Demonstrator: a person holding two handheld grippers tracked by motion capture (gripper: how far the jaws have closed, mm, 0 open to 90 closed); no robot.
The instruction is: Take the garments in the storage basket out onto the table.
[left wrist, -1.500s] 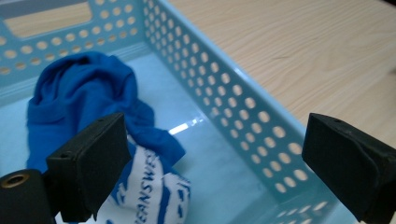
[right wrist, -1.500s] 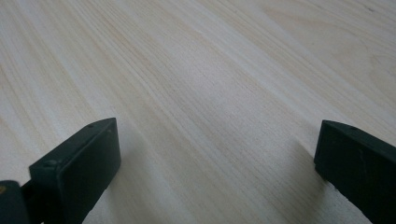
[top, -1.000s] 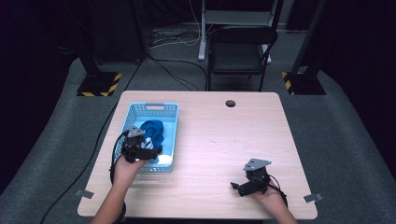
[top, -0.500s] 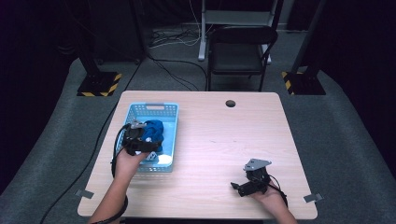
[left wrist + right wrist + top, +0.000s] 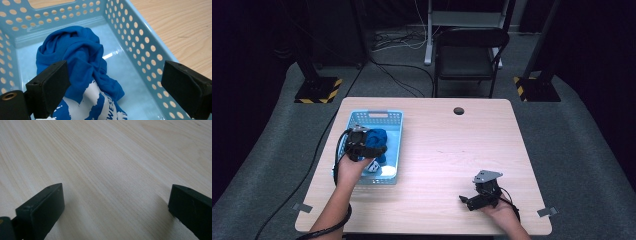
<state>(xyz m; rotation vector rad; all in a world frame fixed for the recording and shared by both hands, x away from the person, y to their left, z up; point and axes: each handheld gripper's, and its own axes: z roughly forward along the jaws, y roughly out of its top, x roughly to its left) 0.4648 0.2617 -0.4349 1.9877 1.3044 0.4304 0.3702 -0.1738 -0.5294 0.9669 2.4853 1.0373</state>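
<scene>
Spread wide, my left gripper (image 5: 371, 148) hangs over the light-blue perforated plastic basket (image 5: 398, 131), which sits at about nine o'clock on the pale wooden table (image 5: 462, 150). Through the left gripper view, its two black jaws stand apart with nothing pinched, one over the cloth, the other near the basket's holed side wall (image 5: 140, 47). Between and beyond them lies the crumpled blue T-shirt with white print (image 5: 77, 57), bunched on the basket floor toward its twelve o'clock end. My right gripper (image 5: 469, 200) rests low at about five o'clock on the table, well apart from the basket; its jaws are also spread, with bare wood grain (image 5: 105, 170) between them.
</scene>
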